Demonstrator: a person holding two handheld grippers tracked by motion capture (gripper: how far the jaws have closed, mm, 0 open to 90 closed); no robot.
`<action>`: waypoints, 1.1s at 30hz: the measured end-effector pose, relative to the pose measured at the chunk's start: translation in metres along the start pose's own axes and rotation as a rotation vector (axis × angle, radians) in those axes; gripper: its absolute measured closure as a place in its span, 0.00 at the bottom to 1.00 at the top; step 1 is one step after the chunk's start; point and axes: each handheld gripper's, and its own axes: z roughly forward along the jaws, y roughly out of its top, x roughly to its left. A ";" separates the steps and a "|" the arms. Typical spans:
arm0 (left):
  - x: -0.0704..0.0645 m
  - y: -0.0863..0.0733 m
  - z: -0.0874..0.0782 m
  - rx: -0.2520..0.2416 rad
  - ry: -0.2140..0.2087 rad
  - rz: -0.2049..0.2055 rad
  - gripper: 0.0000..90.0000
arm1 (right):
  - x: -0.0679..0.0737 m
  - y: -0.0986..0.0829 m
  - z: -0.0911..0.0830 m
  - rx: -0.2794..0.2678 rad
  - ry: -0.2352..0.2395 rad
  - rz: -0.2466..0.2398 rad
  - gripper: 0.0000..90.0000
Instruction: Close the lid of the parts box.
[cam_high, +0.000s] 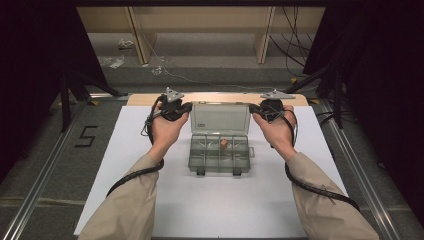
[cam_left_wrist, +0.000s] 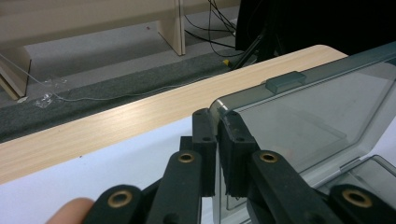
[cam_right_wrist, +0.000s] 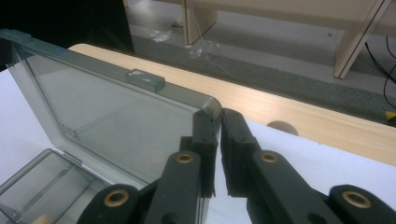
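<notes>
At mid-table, on the white mat (cam_high: 215, 210), sits a clear box (cam_high: 219, 152) with its lid (cam_high: 219, 120) standing open at the far side. The left gripper (cam_high: 172, 106) pinches the lid's left far corner, and the right gripper (cam_high: 270, 107) pinches the right far corner, jaws pressed on the rim. The lid's long axis runs left to right between them, each hand equally near. A small brown piece (cam_high: 224, 144) lies in a middle compartment.
</notes>
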 end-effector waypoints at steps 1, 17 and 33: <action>0.000 0.000 -0.001 0.000 0.000 0.001 0.94 | 0.000 0.000 -0.001 -0.001 0.001 -0.001 0.95; -0.006 -0.006 -0.010 -0.019 0.010 0.038 0.94 | 0.005 -0.006 -0.009 -0.013 -0.005 -0.024 0.95; -0.012 -0.013 -0.018 -0.036 0.017 0.063 0.94 | 0.010 -0.013 -0.016 -0.030 -0.013 -0.049 0.95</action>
